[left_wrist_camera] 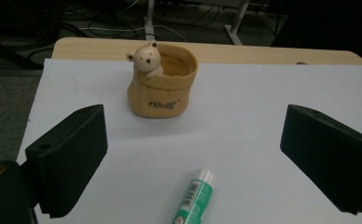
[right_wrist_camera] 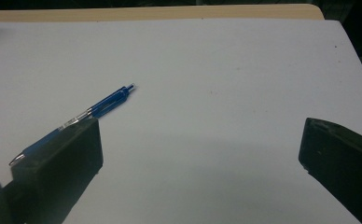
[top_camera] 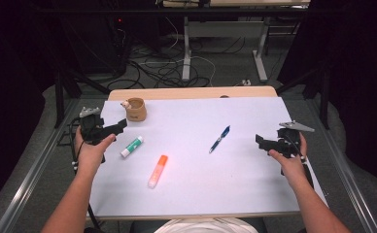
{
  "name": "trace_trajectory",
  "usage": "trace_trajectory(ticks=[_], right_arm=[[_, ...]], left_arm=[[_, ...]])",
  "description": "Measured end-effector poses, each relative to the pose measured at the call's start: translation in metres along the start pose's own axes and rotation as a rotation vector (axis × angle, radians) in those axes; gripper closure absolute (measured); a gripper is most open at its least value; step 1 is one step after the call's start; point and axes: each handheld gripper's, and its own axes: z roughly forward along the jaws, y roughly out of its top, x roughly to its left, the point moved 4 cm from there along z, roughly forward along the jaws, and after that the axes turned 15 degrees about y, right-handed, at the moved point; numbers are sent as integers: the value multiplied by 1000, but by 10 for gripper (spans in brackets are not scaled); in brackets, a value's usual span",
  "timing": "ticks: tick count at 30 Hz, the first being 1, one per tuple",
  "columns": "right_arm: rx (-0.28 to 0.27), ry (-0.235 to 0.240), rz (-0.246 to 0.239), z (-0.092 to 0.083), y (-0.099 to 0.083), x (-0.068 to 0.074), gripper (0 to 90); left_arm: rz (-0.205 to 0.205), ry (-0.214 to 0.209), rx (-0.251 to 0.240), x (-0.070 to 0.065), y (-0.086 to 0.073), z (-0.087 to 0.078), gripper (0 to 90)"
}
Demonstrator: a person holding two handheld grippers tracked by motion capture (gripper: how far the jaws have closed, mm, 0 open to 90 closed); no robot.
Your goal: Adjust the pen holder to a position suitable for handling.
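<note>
Nearest the high camera, the person's two forearms reach in and hold the tongs up at either edge of the white sheet point(top_camera: 254, 194), away from the items, which reads as a ready stance before any pick. On the sheet, the bear pot point(top_camera: 136, 109) serves as the landmark: a tan soft-looking cup with a small bear figure at its rim, standing upright at the far left; what shows of its inside looks empty. Just in front of the pot lies the green glue stick point(top_camera: 131, 146), and the orange highlighter point(top_camera: 158, 171) lies farther toward the person; the blue pen point(top_camera: 219, 139) lies well to the pot's right. Left gripper point(top_camera: 121, 125) sits just beside the pot, jaws spread wide with nothing between them, pointing over the glue stick, likely the first thing to go in. Right gripper point(top_camera: 259, 141) hangs past the pen, equally wide and empty.
</note>
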Motion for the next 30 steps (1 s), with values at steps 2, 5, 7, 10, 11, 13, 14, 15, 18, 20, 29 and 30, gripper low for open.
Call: trace_trajectory(ticks=[2,5,7,10,11,13,14,15,18,20,29,30], right_arm=[[-2,3,1,0,0,0,0],[-4,3,-1,0,0,0,0],[-3,3,-1,0,0,0,0],[-1,5,3,0,0,0,0],[-1,6,3,0,0,0,0],[0,7,5,0,0,-1,0],[1,7,15,0,-1,0,0],[0,7,8,0,-1,-1,0],[0,8,20,1,-1,-1,0],[2,8,23,1,-2,-1,0],[12,12,23,3,-3,-2,0],[13,12,21,3,-4,-2,0]], left_arm=[[1,-2,5,-1,10,1,79],[5,11,-6,-3,25,3,96],[2,12,-14,-5,34,5,115],[6,18,-18,-8,47,7,141],[3,20,-23,-10,51,8,155],[3,28,-28,-11,57,11,158],[2,27,-22,-11,60,12,162],[-1,31,-26,-11,63,13,163],[-3,43,-25,-11,70,18,178],[-2,50,-16,-10,74,22,187],[1,87,-18,-7,91,38,241],[0,88,-18,-7,91,41,246]])
